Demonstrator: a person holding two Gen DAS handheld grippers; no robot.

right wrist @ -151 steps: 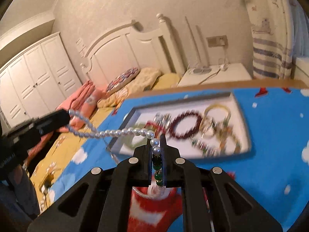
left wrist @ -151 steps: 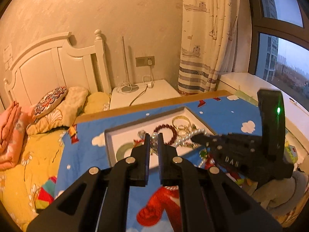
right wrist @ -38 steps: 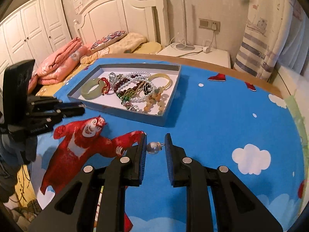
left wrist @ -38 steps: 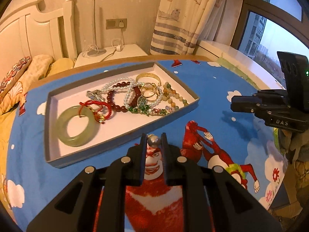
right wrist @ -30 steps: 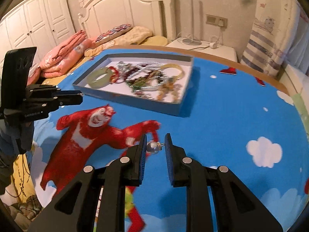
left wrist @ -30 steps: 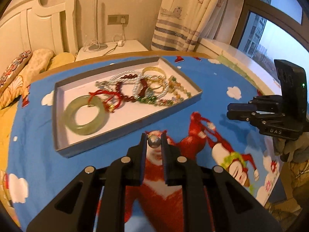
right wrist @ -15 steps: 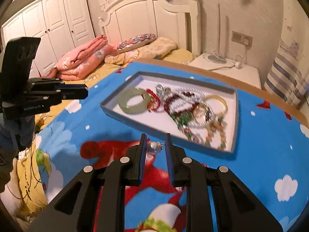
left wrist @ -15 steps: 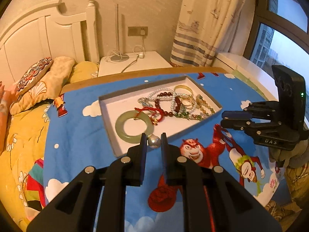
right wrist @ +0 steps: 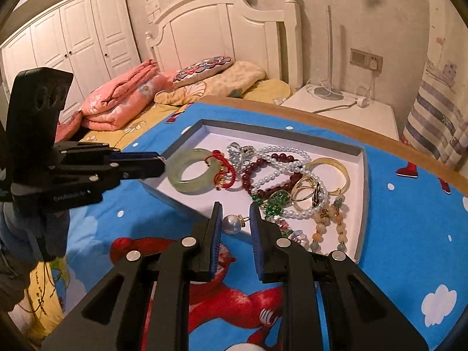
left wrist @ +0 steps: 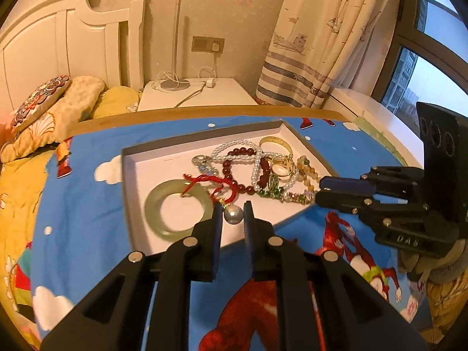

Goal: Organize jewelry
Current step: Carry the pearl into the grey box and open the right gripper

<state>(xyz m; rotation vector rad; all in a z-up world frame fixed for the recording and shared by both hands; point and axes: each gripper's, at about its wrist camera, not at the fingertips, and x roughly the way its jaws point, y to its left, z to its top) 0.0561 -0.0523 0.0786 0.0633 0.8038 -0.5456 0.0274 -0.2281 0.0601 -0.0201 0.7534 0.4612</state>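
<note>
A shallow grey tray (left wrist: 128, 175) (right wrist: 362, 175) lies on a blue cartoon cloth. It holds a jade bangle (left wrist: 175, 206) (right wrist: 191, 171), a red cord (left wrist: 204, 180), a dark red bead bracelet (left wrist: 234, 169) (right wrist: 257, 169), a pearl strand (left wrist: 254, 172) (right wrist: 280, 149), gold rings (left wrist: 280, 165) (right wrist: 307, 190) and a gold bangle (right wrist: 330, 166). My left gripper (left wrist: 232, 213) is shut on a single pearl earring (left wrist: 233, 214) just above the tray's near edge. My right gripper (right wrist: 235, 216) is shut on a second pearl earring (right wrist: 232, 223) in front of the tray.
A bed with pillows (left wrist: 55, 99) and folded pink blankets (right wrist: 117, 99) lies beyond the table. A white nightstand (left wrist: 193, 96) with a lamp and cables stands by the wall. Curtains (left wrist: 316, 38) and a window are at the right.
Both grippers have moved closer to the tray, each still holding its pearl earring. The pearl strand stretched between them five seconds ago now lies in the tray.
</note>
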